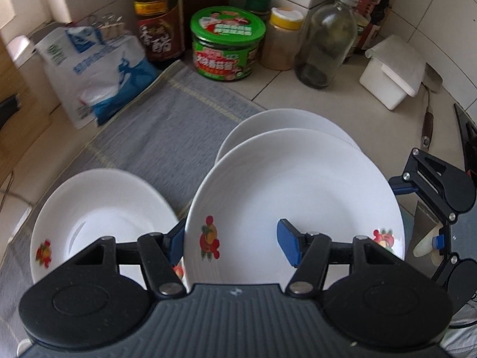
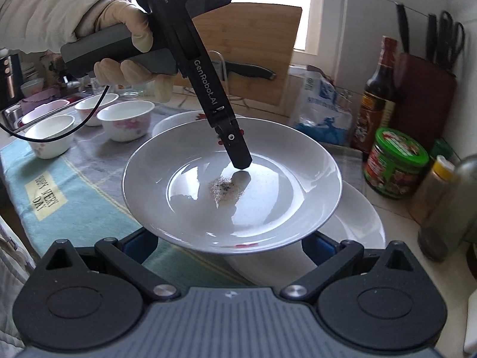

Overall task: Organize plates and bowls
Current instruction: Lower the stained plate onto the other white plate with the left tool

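- We are pinching the raised plate [image 1: 295,197] by its rim in our left tongs [image 1: 235,246].
- Our right tongs [image 2: 229,243] are spread beneath it.
- It could slip onto the plate below [image 1: 286,122], that one-sided grip being slight.

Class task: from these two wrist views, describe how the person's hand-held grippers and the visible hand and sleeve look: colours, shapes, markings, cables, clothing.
Left gripper: black pistol-shaped tool, grey handle, white lettering "DAS" and "GenRobot.AI", a thin black cable trailing. Both it and the right gripper have black linkage arms with silver rivets, round black side housings, a ribbed grey body and blue finger pads. The hand wears a pale glove; the sleeve is cream and padded.
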Action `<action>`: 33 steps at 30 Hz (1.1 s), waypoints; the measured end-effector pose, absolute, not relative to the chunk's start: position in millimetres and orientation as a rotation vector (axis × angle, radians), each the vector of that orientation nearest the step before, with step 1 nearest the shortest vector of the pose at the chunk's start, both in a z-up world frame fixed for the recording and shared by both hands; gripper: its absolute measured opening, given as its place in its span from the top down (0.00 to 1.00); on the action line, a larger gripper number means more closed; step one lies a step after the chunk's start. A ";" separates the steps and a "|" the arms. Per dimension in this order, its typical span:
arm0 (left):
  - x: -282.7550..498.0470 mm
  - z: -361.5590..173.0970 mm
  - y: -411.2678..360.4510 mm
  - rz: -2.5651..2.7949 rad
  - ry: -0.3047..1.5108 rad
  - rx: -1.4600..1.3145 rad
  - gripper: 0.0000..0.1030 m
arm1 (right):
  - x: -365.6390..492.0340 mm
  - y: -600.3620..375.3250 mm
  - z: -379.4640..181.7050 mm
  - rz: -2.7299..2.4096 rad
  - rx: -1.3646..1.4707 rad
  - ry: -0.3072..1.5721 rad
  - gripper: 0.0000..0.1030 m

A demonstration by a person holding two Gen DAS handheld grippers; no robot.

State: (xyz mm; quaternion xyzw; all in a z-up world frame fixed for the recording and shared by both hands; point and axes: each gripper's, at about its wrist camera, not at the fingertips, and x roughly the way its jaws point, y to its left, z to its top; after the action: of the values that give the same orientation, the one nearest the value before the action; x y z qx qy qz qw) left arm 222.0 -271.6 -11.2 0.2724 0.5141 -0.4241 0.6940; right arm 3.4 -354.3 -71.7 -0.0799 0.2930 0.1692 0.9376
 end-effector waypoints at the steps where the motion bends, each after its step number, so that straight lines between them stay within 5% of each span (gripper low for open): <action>1: 222.8 -12.9 -274.7 -0.953 1.148 0.612 0.40 | 3.4 -356.1 -72.5 0.339 -0.161 0.601 0.00; 33: 225.4 -48.4 -348.5 -1.103 1.091 0.640 0.37 | -1.2 -388.8 -82.2 0.174 -0.073 0.689 0.00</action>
State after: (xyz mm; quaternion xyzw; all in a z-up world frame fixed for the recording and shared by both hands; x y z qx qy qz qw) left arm 225.4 -348.5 -48.4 0.2837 0.4835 -0.4891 0.6682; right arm -1.2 -388.8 -82.2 -0.0358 0.3374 0.0852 0.9368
